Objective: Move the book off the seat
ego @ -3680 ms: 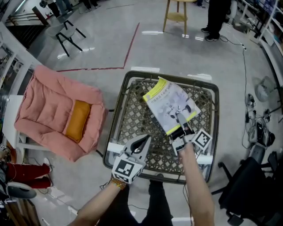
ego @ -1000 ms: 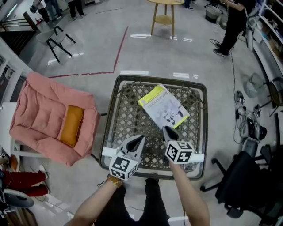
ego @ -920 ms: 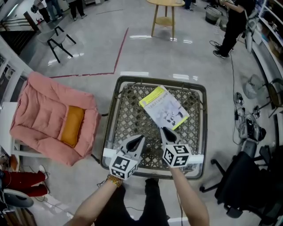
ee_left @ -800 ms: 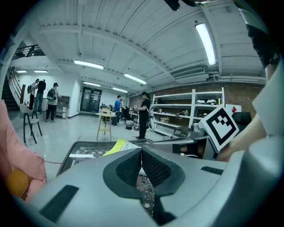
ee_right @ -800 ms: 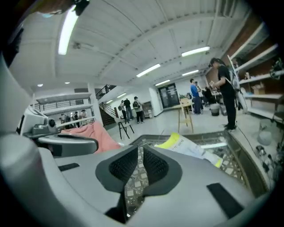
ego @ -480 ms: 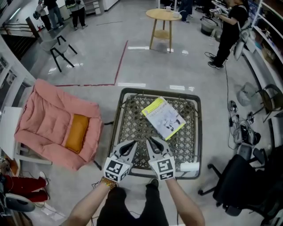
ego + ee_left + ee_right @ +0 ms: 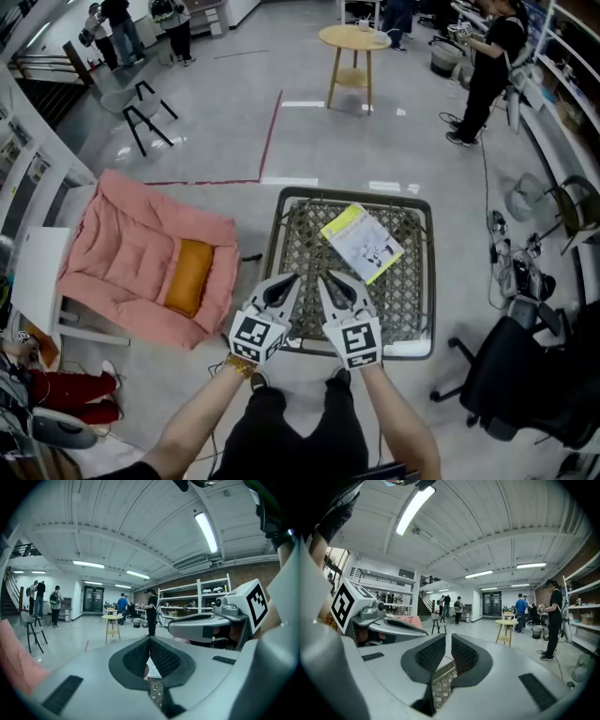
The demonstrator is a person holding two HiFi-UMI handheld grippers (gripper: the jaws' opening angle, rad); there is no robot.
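The book point(image 7: 362, 243) is seen lying on the woven seat point(image 7: 277, 246), apart from both grippers. The left gripper point(image 7: 294, 279) is closed on nothing. The right gripper point(image 7: 322, 279) is parted by a narrow slit, nothing held

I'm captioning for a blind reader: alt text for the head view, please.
A yellow-edged book lies on a lattice table, with the left gripper and right gripper held empty above its near edge. A pink cushioned seat stands beside it.

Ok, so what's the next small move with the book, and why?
Probably just lower both to rest: the book lies on the lattice table, apart from the pink seat, and the left hand-held gripper and right hand-held gripper hold nothing.
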